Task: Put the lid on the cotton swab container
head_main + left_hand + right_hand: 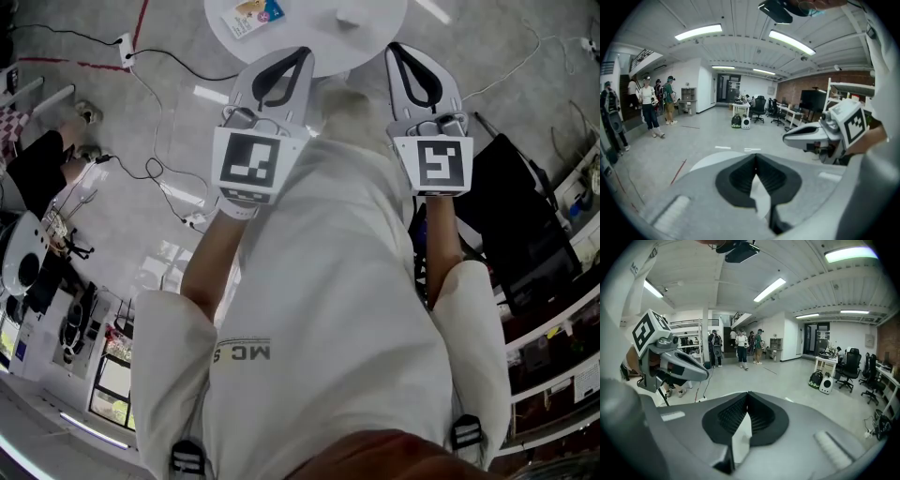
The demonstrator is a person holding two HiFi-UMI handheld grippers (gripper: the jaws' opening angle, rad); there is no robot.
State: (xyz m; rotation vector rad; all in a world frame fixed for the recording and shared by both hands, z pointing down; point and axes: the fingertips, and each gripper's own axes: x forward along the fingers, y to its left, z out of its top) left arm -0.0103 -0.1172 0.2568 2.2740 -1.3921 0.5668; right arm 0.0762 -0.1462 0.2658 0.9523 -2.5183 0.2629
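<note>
Both grippers are held up in front of the person's white shirt, pointing at a round white table [314,52]. On the table lie a flat pack with blue and orange print [253,14] and a small white object [361,14]; I cannot tell which is the container or lid. My left gripper [304,52] is shut and holds nothing. My right gripper [395,47] is also shut and empty. In the left gripper view, my left gripper [755,154] has its jaws closed together, with the right gripper [820,133] beside it. The right gripper view shows my right gripper [748,393] with jaws closed.
Cables and a power strip [125,49] run over the grey floor at left. Black equipment [525,234] and shelves [562,347] stand at right. Several people [743,350] stand far off; office chairs and desks [761,108] line the room.
</note>
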